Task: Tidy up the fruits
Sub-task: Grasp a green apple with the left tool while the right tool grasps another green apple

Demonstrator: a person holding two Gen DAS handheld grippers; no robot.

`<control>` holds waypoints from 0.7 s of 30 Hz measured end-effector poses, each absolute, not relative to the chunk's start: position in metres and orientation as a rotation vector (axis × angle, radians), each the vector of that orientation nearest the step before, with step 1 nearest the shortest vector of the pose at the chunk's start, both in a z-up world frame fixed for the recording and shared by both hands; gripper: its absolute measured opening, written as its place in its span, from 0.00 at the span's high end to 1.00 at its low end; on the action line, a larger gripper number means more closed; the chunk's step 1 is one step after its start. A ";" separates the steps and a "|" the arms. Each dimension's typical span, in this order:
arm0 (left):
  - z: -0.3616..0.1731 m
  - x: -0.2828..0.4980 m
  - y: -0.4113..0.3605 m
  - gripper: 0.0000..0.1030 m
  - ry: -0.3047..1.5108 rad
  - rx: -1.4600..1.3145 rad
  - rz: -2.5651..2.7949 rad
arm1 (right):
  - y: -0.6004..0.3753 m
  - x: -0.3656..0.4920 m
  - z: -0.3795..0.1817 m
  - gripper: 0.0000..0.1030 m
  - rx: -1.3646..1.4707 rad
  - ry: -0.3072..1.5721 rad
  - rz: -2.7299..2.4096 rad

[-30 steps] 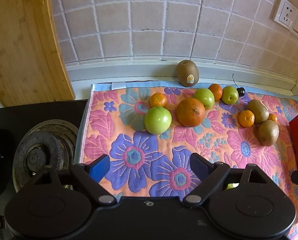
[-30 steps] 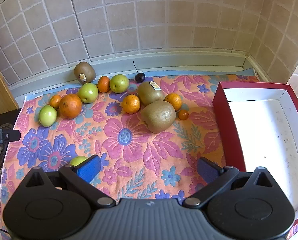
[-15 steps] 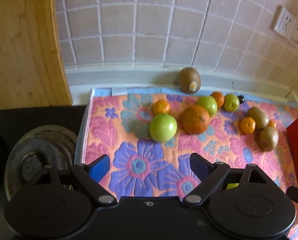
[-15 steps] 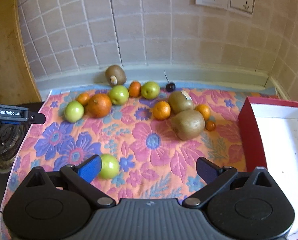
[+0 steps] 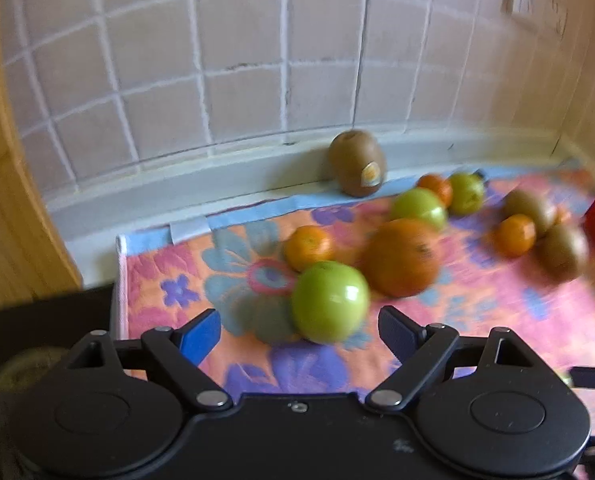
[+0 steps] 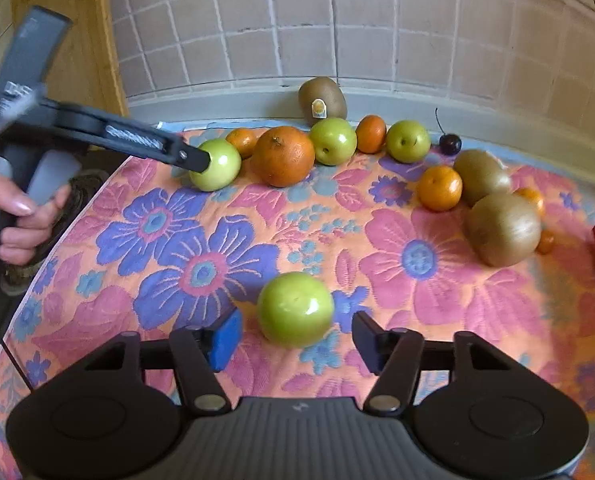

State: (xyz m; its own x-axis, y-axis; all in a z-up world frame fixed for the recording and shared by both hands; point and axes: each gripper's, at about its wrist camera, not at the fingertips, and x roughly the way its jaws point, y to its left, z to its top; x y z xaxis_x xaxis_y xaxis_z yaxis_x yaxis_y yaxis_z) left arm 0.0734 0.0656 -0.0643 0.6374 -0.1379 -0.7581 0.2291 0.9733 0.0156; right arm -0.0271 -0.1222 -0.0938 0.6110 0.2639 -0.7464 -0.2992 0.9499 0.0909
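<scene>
Closing, the right gripper [image 6: 295, 338] brackets a lone green apple [image 6: 295, 309] near the floral cloth's [image 6: 417, 300] front edge, pads not yet touching. The left gripper [image 5: 299, 330] stands wide around another green apple [image 5: 329, 301] near the cloth's back-left corner.

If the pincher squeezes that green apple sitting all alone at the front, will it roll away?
Probably a little: the green apple is round and shiny, so it may slip. The closing right gripper has a finger on each side, not yet touching. The soft flowery cloth should slow rolling.
</scene>
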 end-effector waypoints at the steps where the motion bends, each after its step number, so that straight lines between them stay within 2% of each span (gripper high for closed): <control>1: -0.069 0.077 0.063 0.01 0.858 0.143 -0.220 | -0.121 -0.025 -0.097 0.41 -0.037 0.855 0.319; 3: -0.078 0.084 0.060 0.03 0.881 0.171 -0.244 | -0.120 -0.022 -0.102 0.44 -0.027 0.858 0.313; 5: -0.087 0.089 0.057 0.10 0.913 0.176 -0.260 | -0.120 -0.019 -0.107 0.46 -0.007 0.864 0.321; 7: -0.093 0.092 0.055 0.10 0.921 0.174 -0.263 | -0.122 -0.015 -0.112 0.52 0.026 0.867 0.325; 10: -0.096 0.093 0.052 0.14 0.899 0.179 -0.262 | -0.131 -0.015 -0.115 0.53 0.096 0.861 0.327; 12: -0.098 0.096 0.049 0.30 0.896 0.184 -0.274 | -0.135 -0.015 -0.116 0.53 0.127 0.861 0.337; 13: -0.098 0.097 0.048 0.42 0.892 0.180 -0.289 | -0.137 -0.016 -0.117 0.53 0.134 0.856 0.341; 21: -0.078 0.080 0.049 0.43 0.844 0.154 -0.233 | -0.154 -0.032 -0.105 0.53 0.220 0.802 0.345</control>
State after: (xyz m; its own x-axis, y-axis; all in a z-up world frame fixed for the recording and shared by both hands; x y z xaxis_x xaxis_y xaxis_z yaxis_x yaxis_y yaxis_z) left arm 0.0803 0.0486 -0.0777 0.6410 -0.1428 -0.7541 0.2646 0.9634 0.0425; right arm -0.0320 -0.1543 -0.1046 0.6442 0.3825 -0.6623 -0.2179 0.9219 0.3204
